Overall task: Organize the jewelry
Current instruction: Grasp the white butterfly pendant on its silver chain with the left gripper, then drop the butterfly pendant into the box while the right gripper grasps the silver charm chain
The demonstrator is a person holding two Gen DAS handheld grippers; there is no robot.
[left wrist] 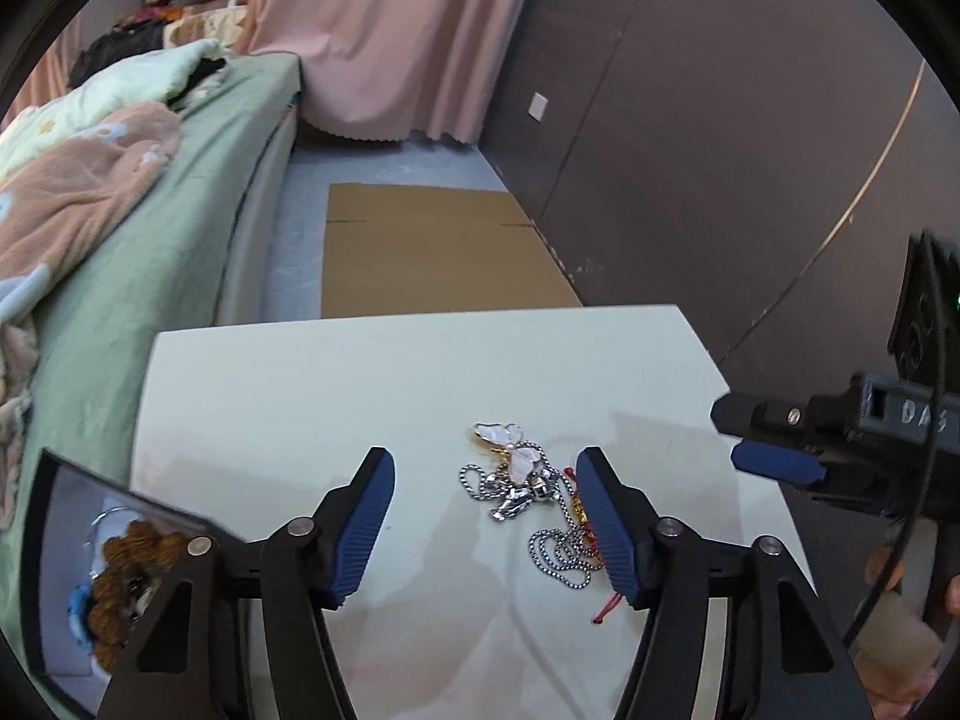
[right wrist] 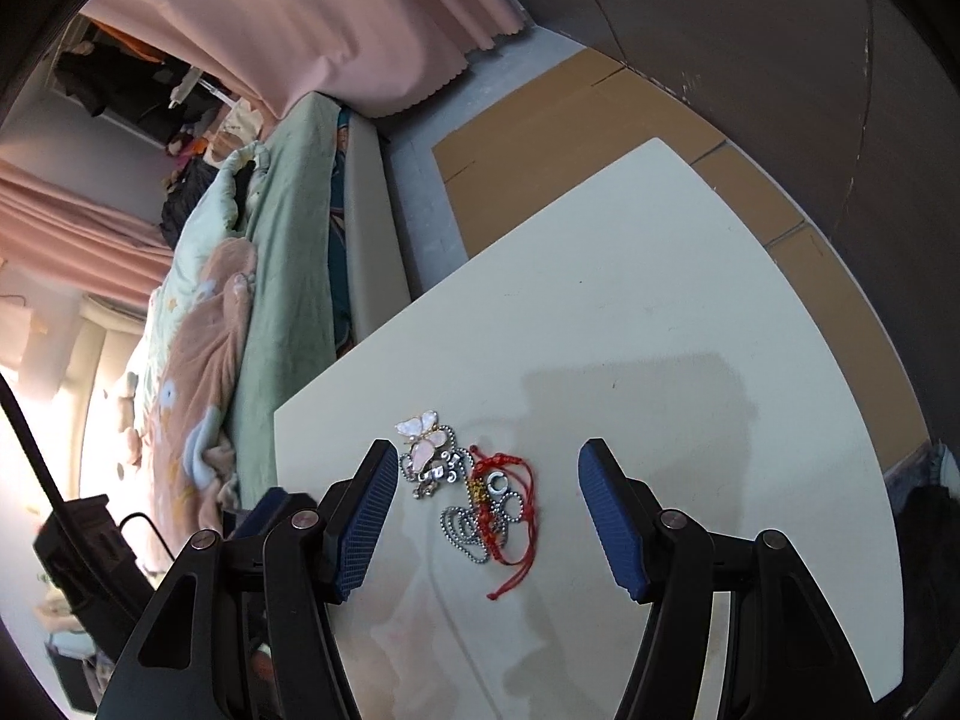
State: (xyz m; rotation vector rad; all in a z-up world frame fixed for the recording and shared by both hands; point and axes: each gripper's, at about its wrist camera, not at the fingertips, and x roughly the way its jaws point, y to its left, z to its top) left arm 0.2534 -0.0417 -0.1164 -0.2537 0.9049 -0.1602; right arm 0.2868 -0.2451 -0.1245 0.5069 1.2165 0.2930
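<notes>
Both grippers hung above the pale table point(left wrist: 300, 396) with their jaws apart and nothing between the pads: the left gripper point(left wrist: 486, 516) framed the heap of jewelry from the near side, and the right gripper point(right wrist: 489, 519) looked down on the same heap from further right. The jewelry lay in one small tangle near the middle of the table, toward its near edge: a pink butterfly brooch point(left wrist: 510, 444) at the far end, a silver ball chain point(left wrist: 561, 552) looped through and under it with a silver pendant point(left wrist: 516, 495) in the knot, and a red cord bracelet point(right wrist: 510, 516) with a gold bead wound into the chain's near loops. The chief risk seemed to be that tangle. A pinch on any one piece would likely drag the rest along, and the chain could swing free and slip off the table, since the heap sat not far from the near edge. The thin chain and cord also offered little for wide ribbed pads to bite, so a closing grip could skate over them or scatter the pile. With both tools converging on one small heap, they could knock each other. A box point(left wrist: 90, 570) holding brown beads sat at the near left, partly hidden; carrying a trailing strand there could snag on its rim.
</notes>
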